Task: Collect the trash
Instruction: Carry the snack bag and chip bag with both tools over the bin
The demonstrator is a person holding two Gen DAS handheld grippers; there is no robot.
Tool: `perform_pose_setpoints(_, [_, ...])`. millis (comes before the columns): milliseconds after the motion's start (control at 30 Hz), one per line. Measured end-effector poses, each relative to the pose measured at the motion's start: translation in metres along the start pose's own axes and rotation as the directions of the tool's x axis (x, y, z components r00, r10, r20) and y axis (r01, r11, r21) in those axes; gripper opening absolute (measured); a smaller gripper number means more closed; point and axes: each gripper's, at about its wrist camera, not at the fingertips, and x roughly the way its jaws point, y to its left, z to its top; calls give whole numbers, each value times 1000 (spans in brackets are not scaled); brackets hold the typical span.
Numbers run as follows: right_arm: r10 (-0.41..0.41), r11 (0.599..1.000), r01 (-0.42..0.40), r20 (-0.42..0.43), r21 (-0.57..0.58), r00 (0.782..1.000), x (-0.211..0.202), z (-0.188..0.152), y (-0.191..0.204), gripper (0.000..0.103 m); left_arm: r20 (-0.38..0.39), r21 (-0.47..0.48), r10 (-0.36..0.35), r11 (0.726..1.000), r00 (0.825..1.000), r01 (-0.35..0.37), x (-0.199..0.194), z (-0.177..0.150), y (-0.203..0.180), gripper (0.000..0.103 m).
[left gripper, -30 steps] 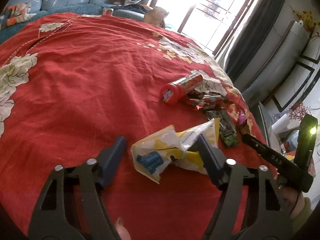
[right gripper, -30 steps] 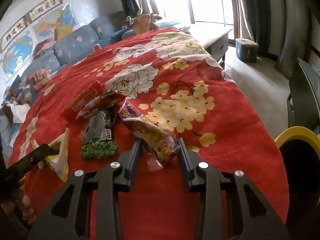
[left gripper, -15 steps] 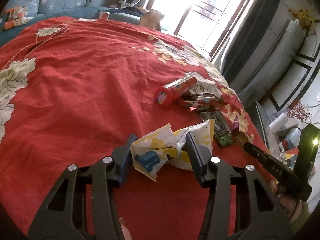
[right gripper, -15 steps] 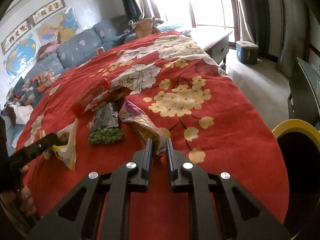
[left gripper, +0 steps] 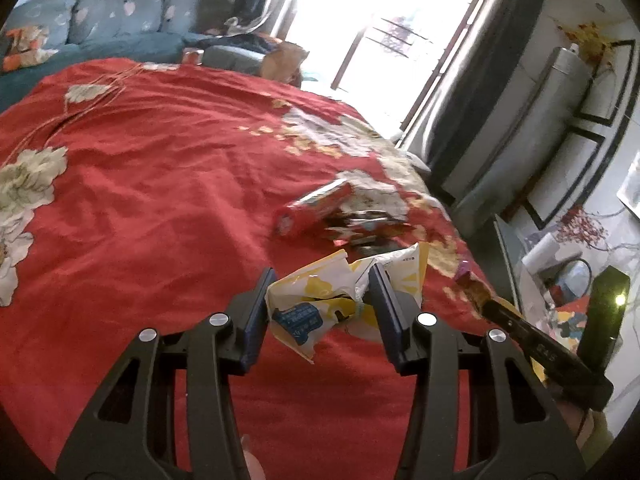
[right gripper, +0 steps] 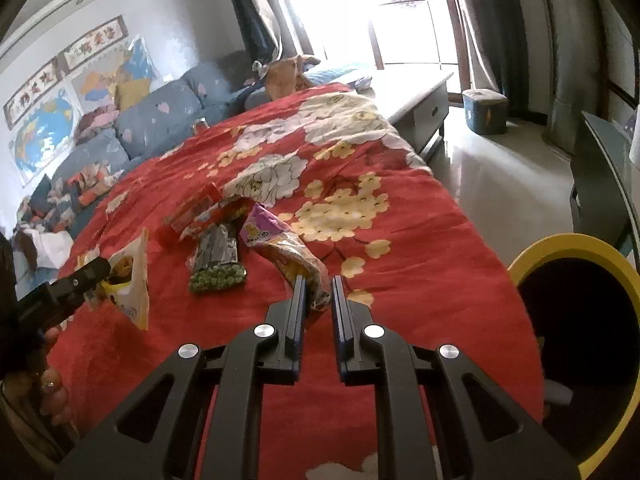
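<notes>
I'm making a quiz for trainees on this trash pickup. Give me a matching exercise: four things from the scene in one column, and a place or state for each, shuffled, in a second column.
Things:
1. yellow and white wrapper
2. purple and yellow snack bag
3. green pea packet
4. yellow-rimmed bin

Places or states:
A. beside the bed, off the red cover
B. clamped in the right gripper
C. lying free on the red cover
D. clamped in the left gripper

Pairs: 1-D, 2-B, 3-C, 4-A
</notes>
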Motion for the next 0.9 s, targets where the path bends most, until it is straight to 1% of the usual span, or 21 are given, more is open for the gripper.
perform_pose_setpoints(100, [0, 1000, 0, 19, 10, 1000, -9, 2, -5, 12, 8, 31, -31, 999, 999, 31, -6, -1, -15, 40])
perform_pose_setpoints(333, [-16, 999, 14, 63, 33, 998, -29, 5, -20, 12, 13, 91, -79, 993, 997, 77, -11, -3, -45, 40])
perform_pose_setpoints(700, [-59, 995, 49, 111, 88, 992, -55, 8, -50, 12, -14, 182, -141, 973, 990, 141, -8, -14, -92, 40])
perform_pose_setpoints(900, [-88, 989, 72, 126, 125, 988, -65, 8, -70, 12, -28, 218, -160, 962, 987, 162, -3, -18, -112, 40])
